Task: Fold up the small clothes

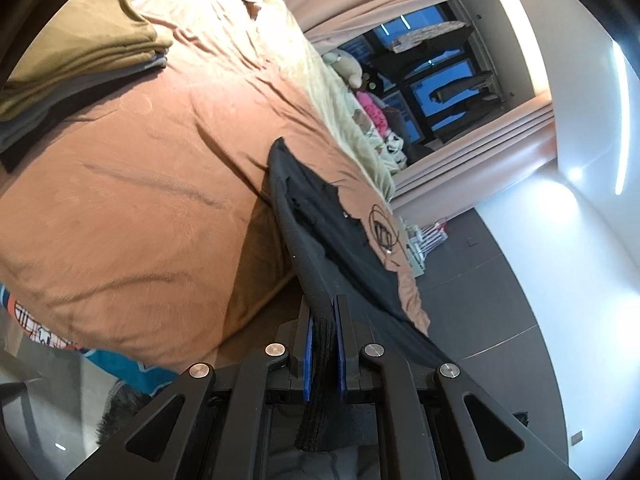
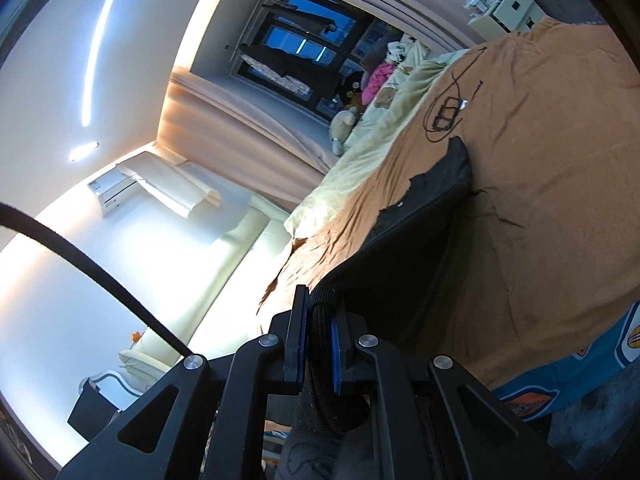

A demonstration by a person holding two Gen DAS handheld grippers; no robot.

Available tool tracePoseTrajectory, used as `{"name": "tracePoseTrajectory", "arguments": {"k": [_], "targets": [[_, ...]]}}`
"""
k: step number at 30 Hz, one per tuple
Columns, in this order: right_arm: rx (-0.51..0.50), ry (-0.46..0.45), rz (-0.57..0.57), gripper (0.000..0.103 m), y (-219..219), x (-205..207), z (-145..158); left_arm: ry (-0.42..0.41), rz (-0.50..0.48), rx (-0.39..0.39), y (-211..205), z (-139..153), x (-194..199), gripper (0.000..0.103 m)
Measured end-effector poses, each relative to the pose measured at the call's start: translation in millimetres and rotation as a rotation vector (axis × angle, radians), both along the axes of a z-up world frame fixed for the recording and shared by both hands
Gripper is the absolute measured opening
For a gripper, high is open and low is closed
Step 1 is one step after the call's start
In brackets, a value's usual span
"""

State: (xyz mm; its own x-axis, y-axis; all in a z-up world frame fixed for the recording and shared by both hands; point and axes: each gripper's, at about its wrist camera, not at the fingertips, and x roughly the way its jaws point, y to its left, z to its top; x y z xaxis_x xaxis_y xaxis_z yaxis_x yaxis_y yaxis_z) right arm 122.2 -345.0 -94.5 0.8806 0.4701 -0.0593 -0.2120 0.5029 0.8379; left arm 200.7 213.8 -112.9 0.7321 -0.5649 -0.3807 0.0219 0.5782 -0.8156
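Note:
A black garment (image 1: 320, 216) is held up above the orange-brown bed cover (image 1: 140, 184), stretched from each gripper toward the bed. My left gripper (image 1: 323, 312) is shut on its ribbed hem, which hangs down between the blue pads. My right gripper (image 2: 320, 304) is shut on another ribbed edge of the same black garment (image 2: 424, 200). The far end of the garment touches the cover. A cable and glasses (image 2: 446, 114) lie on the orange cover (image 2: 560, 160) just beyond it.
A stack of folded clothes (image 1: 76, 68), olive on top, sits on the bed at the upper left. A pale green blanket (image 1: 320, 80) and soft toys (image 1: 348, 66) lie along the bed's far side. A white cabinet (image 2: 508, 4) stands by the bed.

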Motion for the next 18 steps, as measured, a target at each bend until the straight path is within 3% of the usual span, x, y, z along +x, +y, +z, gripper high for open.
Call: {"name": "tracePoseTrajectory", "arguments": {"k": [5,18], "targets": [[0.005,-0.001,0.022,0.006,-3.3,-3.9,1.8,-0.026,0.018,-0.01,1.3,13.4,-30.8,0.009],[0.061,0.04,0.007,0.006,-18.1,-22.0,3.7,0.022,0.018,0.023,-2.1,33.2,-86.4,0.009]]}}
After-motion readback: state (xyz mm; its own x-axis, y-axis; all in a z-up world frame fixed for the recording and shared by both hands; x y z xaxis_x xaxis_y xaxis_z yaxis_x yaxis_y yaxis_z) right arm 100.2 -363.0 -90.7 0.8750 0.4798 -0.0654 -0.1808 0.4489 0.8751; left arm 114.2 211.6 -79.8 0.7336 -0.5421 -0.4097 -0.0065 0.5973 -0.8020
